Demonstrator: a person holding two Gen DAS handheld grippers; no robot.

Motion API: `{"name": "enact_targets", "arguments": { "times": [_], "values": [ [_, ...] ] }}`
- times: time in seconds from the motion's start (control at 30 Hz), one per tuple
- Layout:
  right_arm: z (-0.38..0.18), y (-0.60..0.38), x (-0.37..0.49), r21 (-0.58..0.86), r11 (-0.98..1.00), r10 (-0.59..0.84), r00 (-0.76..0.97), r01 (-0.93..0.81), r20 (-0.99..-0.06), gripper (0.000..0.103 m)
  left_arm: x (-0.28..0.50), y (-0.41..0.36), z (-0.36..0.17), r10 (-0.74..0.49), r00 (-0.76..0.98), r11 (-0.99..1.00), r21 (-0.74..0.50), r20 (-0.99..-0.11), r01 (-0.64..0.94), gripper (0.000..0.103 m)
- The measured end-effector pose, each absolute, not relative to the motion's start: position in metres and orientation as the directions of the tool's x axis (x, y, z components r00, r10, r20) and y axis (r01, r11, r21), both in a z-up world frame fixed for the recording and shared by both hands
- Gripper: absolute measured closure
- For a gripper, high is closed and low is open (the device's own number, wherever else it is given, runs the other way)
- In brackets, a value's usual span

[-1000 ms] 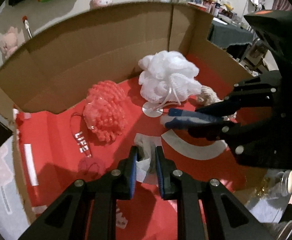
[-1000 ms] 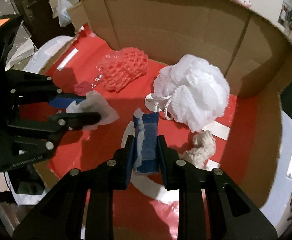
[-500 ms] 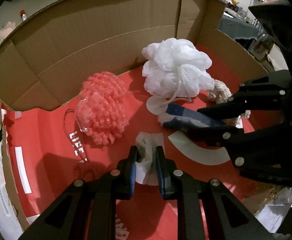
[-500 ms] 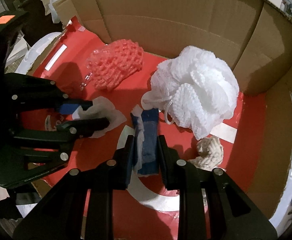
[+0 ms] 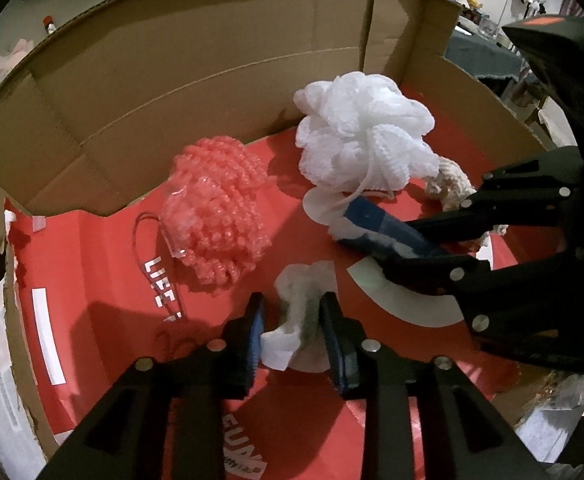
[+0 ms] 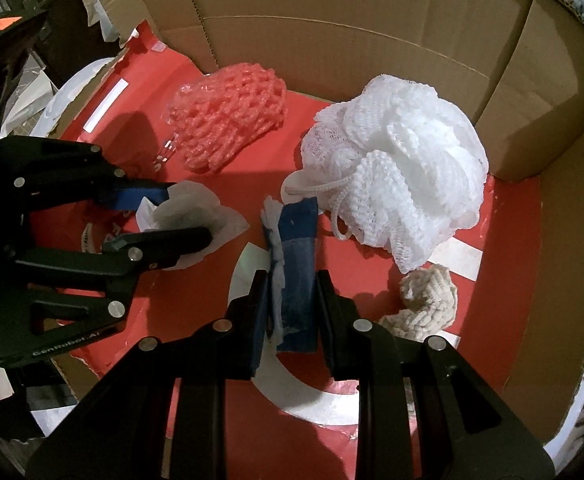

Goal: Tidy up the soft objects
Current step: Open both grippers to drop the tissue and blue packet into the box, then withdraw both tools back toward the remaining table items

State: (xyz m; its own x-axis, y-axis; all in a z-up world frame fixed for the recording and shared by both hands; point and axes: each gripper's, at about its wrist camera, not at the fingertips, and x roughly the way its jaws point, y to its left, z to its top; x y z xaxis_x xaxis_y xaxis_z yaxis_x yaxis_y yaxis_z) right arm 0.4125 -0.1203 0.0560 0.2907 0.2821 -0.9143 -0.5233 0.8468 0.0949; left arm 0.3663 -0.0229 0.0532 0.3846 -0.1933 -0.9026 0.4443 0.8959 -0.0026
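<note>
Both grippers point down into a cardboard box [image 5: 212, 60] with a red printed floor. My left gripper [image 5: 293, 320] has its jaws opening around a crumpled white tissue [image 5: 299, 300]; a gap shows beside the left pad. In the right wrist view the left gripper [image 6: 191, 214] straddles that tissue [image 6: 196, 208] on the floor. My right gripper [image 6: 292, 284] is shut on a blue sponge with a white layer [image 6: 297, 248], also seen from the left as the blue sponge [image 5: 375, 224]. A pink foam net [image 6: 228, 120] and a white bath pouf [image 6: 403, 168] lie behind.
A cream knitted piece [image 6: 427, 300] lies right of the right gripper, below the pouf. Brown cardboard walls [image 6: 371, 20] close off the back and right. A strip of red floor [image 5: 92, 320] left of the left gripper holds nothing. Room clutter shows beyond the box rim.
The left jaws, clamped on the tissue before, have spread apart and the tissue sits loose between them. Both grippers have dipped slightly deeper into the box. The right grip is unchanged.
</note>
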Motion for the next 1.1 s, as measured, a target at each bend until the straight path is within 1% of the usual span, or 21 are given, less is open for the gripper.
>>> {"name": "enact_targets", "arguments": {
  "times": [0.2, 0.47, 0.67, 0.7, 0.73, 0.77, 0.8, 0.83, 0.97, 1.1],
  "values": [
    [0.056, -0.115, 0.408, 0.085, 0.844, 0.277, 0.294, -0.53, -0.915, 0.08, 0.366, -0.018, 0.054, -0.189, 0.387, 0.899, 0.0, -0.903, 0.437, 0.064],
    [0.054, -0.11, 0.403, 0.08, 0.844, 0.273, 0.296, -0.531, -0.915, 0.08, 0.362, -0.006, 0.063, -0.192, 0.41, 0.904, 0.002, -0.892, 0.427, 0.053],
    [0.056, -0.106, 0.398, 0.078, 0.843, 0.275, 0.302, -0.532, -0.913, 0.073, 0.351, 0.0, 0.081, -0.208, 0.445, 0.905, 0.002, -0.871, 0.426, 0.048],
    [0.058, -0.106, 0.396, 0.08, 0.842, 0.278, 0.302, -0.533, -0.912, 0.071, 0.349, 0.0, 0.084, -0.212, 0.452, 0.905, 0.001, -0.866, 0.425, 0.047],
    [0.059, -0.106, 0.395, 0.079, 0.842, 0.279, 0.305, -0.533, -0.911, 0.064, 0.34, 0.0, 0.09, -0.217, 0.462, 0.906, -0.002, -0.86, 0.423, 0.047],
    [0.06, -0.107, 0.392, 0.076, 0.843, 0.279, 0.312, -0.533, -0.908, 0.056, 0.337, 0.001, 0.093, -0.221, 0.468, 0.907, -0.004, -0.855, 0.421, 0.046],
    [0.065, -0.107, 0.388, 0.07, 0.841, 0.285, 0.33, -0.536, -0.9, 0.039, 0.333, 0.003, 0.096, -0.223, 0.474, 0.908, -0.004, -0.851, 0.42, 0.044],
    [0.067, -0.107, 0.384, 0.064, 0.84, 0.287, 0.341, -0.539, -0.895, 0.036, 0.326, 0.006, 0.101, -0.228, 0.486, 0.908, -0.004, -0.844, 0.419, 0.042],
    [0.085, -0.11, 0.369, 0.047, 0.846, 0.286, 0.377, -0.531, -0.881, 0.036, 0.308, 0.013, 0.118, -0.241, 0.528, 0.913, -0.006, -0.814, 0.408, 0.038],
    [0.11, -0.118, 0.348, 0.02, 0.859, 0.278, 0.433, -0.512, -0.857, 0.036, 0.279, 0.019, 0.14, -0.269, 0.584, 0.918, -0.02, -0.766, 0.396, 0.029]
  ]
}}
